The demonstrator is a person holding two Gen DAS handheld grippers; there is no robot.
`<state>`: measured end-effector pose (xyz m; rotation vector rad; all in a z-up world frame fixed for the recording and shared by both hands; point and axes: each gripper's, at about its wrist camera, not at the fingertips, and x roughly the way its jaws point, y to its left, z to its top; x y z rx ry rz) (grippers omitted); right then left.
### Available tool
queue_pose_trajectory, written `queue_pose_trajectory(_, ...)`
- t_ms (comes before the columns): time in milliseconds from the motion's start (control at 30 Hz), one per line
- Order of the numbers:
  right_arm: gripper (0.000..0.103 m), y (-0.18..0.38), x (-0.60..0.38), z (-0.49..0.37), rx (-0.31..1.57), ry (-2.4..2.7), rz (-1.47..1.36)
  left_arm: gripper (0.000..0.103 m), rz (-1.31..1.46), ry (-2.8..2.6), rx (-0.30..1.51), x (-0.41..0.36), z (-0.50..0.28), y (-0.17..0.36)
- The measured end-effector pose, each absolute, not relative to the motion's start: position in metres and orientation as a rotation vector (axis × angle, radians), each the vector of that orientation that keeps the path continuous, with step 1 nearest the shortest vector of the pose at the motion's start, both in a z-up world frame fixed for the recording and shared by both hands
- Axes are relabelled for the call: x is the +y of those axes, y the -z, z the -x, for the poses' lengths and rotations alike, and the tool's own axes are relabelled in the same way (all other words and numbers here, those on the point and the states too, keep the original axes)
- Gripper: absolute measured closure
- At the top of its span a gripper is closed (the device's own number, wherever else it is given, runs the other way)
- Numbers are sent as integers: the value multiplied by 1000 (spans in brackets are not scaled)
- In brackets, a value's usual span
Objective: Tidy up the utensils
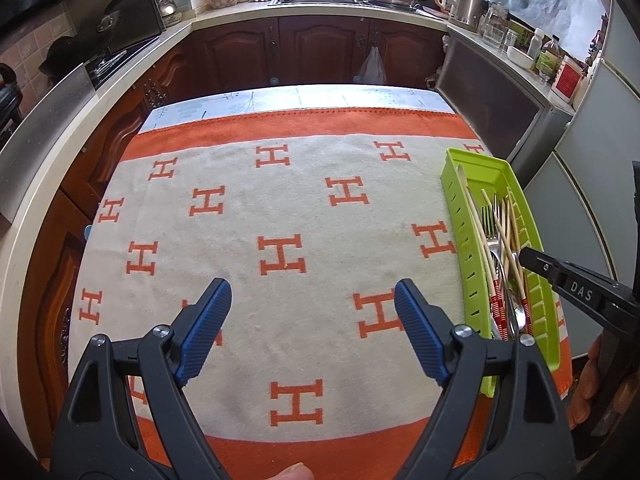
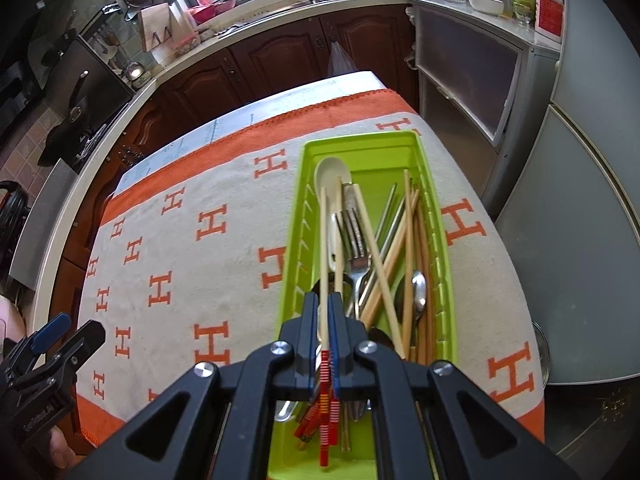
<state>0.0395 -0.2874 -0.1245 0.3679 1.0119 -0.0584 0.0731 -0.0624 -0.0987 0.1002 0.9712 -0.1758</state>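
A green plastic tray point(image 2: 360, 138) lies on the right side of the towel and holds mixed utensils: a white spoon point(image 2: 332, 172), a fork point(image 2: 358, 260), a metal spoon point(image 2: 419, 288) and several wooden chopsticks point(image 2: 408, 240). My right gripper point(image 2: 322, 298) hangs over the near half of the tray, shut on one pale chopstick point(image 2: 324, 240) with a red-and-white striped end. The left wrist view shows the tray point(image 1: 472, 156) at the right, with the right gripper point(image 1: 525, 257) reaching in over it. My left gripper point(image 1: 312, 286) is open above bare towel, nothing between its fingers.
An orange and cream towel with H marks point(image 1: 280, 208) covers the table. Wooden cabinets point(image 1: 312, 52) and a counter with a sink wrap the far side and left. A grey refrigerator point(image 2: 580, 200) stands close on the right. A person's hand point(image 1: 588, 380) holds the right gripper.
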Motion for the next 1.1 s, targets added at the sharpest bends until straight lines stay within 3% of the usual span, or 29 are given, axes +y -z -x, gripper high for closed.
queue_pose_trajectory(833, 97, 84, -210, -9, 939, -142, -298, 21, -79, 84, 954, -28, -44, 85)
queue_pose_trajectory(967, 78, 62, -197, -4, 884, -175, -290, 21, -71, 57, 906, -16, -34, 66)
queue_pose_trajectory(1100, 75, 43, -186, 4, 823, -185, -264, 21, -70, 39, 853, -8, -22, 48)
